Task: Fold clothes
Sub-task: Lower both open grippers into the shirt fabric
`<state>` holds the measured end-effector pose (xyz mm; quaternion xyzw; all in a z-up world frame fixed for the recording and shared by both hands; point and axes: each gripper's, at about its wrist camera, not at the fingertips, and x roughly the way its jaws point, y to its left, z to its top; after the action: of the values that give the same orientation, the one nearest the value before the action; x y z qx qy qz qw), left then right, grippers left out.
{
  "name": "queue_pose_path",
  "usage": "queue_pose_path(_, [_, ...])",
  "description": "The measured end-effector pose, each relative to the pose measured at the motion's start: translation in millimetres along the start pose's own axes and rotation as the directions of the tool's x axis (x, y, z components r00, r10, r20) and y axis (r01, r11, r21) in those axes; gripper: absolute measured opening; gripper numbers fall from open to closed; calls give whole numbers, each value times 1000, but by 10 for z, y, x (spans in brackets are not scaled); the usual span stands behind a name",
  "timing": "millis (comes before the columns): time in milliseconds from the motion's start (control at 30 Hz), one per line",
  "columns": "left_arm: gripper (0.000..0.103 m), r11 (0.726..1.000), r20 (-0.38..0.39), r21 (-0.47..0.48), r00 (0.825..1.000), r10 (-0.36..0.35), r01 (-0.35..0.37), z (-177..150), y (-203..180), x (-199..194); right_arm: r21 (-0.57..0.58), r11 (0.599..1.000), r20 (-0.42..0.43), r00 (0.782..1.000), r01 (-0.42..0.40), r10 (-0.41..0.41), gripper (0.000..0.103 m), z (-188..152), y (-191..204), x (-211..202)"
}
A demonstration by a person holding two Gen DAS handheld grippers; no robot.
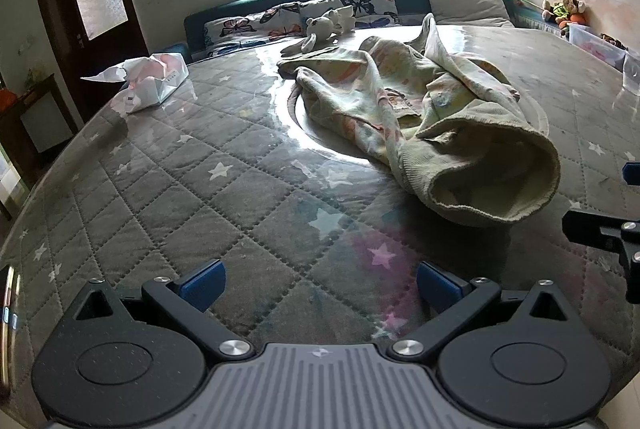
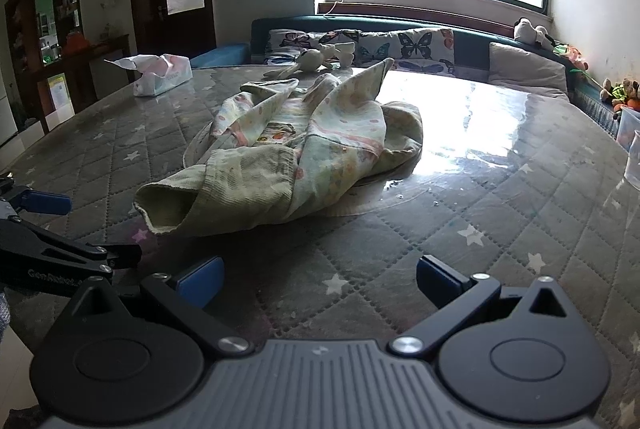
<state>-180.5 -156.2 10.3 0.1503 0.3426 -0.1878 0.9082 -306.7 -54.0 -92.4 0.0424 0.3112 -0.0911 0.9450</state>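
Jaws both wide apart, empty; tissue pack (image 2: pixel 162 75) holds tissues; jacket (image 2: pixel 296 153) crumpled on bed (image 2: pixel 480 229).

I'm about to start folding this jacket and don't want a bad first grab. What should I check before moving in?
1. Left gripper open and empty: ok.
2. Right gripper open and empty: ok.
3. Jacket lying flat: not ok, crumpled in a heap.
4. Near sleeve cuff reachable, nothing on it: ok.
5. Tissue pack clear of the jacket: ok.
6. Soft toy clear of the jacket's far edge: cannot tell.
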Motion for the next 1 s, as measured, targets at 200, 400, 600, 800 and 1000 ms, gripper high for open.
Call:
queue_pose_path(200, [103, 1000, -1, -6, 1000, 11, -11, 37, 35, 26, -4, 1000, -1, 1000, 15, -15, 103, 35, -49, 11])
queue_pose_path(400, [103, 1000, 13, -9, 1000, 27, -27, 128, 105, 30, 2, 998, 9, 998, 58, -58, 103, 102, -185, -18])
queue_pose_path(600, [103, 997, 37, -28, 997, 66, -65, 290, 253, 47, 34, 994, 54, 993, 105, -107, 103, 329, -390, -83])
queue_pose_path(800, [103, 995, 61, -48, 995, 85, -82, 504, 351, 88, 1, 999, 66, 997, 41, -40, 103, 549, -289, 41])
queue_pose_path(1000, [103, 998, 108, -24, 992, 60, -57, 774, 308, 130, -91, 996, 3, 1000, -20, 21, 103, 605, -18, 357])
